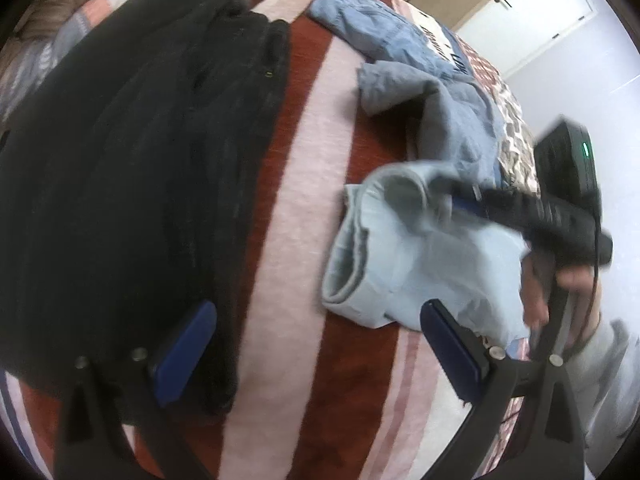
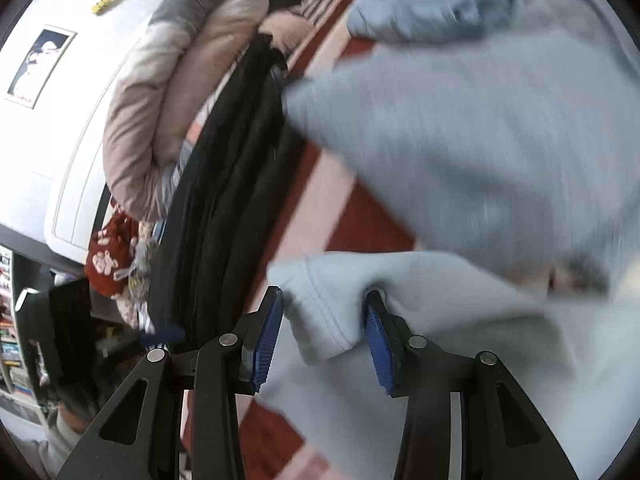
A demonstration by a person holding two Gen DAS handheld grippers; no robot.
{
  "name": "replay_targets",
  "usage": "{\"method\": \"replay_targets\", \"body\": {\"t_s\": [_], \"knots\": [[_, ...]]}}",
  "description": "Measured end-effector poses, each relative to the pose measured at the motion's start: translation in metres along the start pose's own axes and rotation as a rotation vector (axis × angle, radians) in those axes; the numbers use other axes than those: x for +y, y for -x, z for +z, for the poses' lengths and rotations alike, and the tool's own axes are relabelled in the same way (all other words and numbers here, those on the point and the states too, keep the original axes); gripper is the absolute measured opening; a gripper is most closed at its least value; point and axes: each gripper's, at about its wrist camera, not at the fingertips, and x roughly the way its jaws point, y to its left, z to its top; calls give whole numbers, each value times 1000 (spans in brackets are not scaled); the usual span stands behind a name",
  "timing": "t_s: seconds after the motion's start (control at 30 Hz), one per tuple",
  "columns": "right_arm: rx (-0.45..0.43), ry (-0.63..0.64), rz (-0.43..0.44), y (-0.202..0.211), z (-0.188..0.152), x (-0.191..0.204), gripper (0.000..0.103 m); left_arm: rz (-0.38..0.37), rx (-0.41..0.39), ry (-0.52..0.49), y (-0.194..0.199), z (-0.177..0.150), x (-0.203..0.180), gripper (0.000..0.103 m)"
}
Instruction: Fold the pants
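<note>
Light blue pants [image 1: 404, 264] lie bunched on the striped red and pink bedspread [image 1: 304, 208]. My left gripper [image 1: 316, 344] is open and empty, low over the bedspread between the black clothes [image 1: 132, 168] and the pants. My right gripper [image 2: 324, 320] is open, its blue pads [image 2: 268, 332] on either side of a hem fold of the light blue pants [image 2: 332, 300]. In the left wrist view the right gripper [image 1: 460, 196] reaches into the pants from the right.
Black clothes lie stacked along the left of the bed. A grey-blue garment [image 1: 436, 108] and a denim piece [image 1: 372, 24] lie beyond the pants. A rolled pink quilt [image 2: 180, 92] sits at the bed's far side. A white door [image 1: 532, 12] stands behind.
</note>
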Motion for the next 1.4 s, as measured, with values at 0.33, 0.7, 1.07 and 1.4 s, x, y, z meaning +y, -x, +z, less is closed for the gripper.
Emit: {"method": "replay_targets", "body": {"t_s": [0.33,0.7,1.07,1.4], "knots": [[-83,-4,36,40,23,-9,46,-86,81,13,-64,20,-19,101],[-147,-53,53,102,6,-22,54,-206,168,-28,-91,32,-39,47],[-147,-125,5,166,-64,-43,54,-208,142,-25,-94,56,-38,25],[-198,-194,-81,216,-112,-76,54,-129,54,-239,-28,52,-122,25]]}}
